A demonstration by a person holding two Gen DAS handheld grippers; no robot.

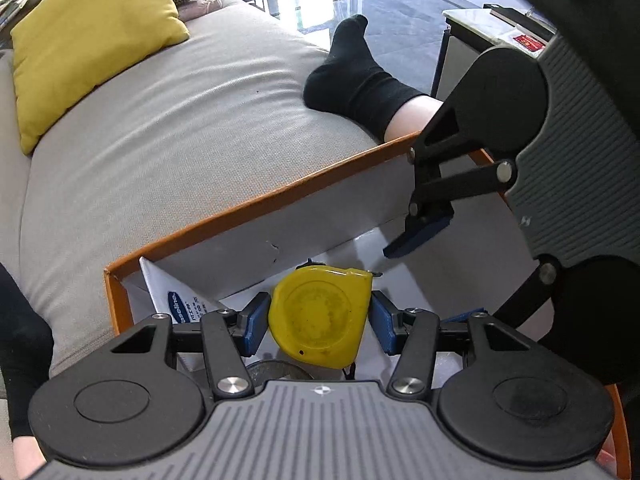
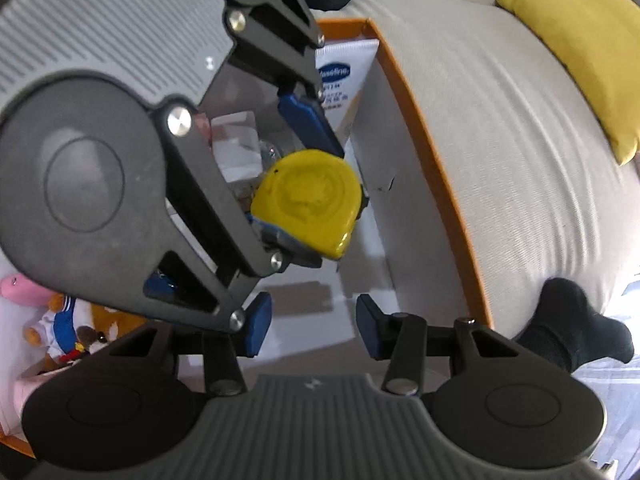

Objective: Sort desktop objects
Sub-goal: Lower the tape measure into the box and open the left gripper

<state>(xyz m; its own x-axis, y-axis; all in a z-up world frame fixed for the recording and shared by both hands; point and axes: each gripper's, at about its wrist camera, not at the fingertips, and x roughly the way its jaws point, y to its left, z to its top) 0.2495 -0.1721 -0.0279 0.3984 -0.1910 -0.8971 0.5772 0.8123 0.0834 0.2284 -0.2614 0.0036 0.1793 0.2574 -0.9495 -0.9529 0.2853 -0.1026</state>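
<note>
A yellow tape measure (image 1: 320,312) sits between the blue pads of my left gripper (image 1: 318,322), which is shut on it and holds it over the white inside of an orange-rimmed box (image 1: 256,204). The right wrist view shows the same tape measure (image 2: 308,200) clamped by the left gripper (image 2: 304,188) just above the box floor. My right gripper (image 2: 313,328) stands open below it with nothing between its pads. One of its blue fingers (image 1: 424,232) points down into the box at the right of the left wrist view.
A white Vaseline tube (image 2: 340,72) leans in the box corner. A clear plastic item (image 2: 236,144) lies behind the tape measure. Plush toys (image 2: 68,324) lie at the lower left. The box rests against a grey sofa (image 1: 168,128) with a yellow cushion (image 1: 88,36) and a black-socked foot (image 1: 352,76).
</note>
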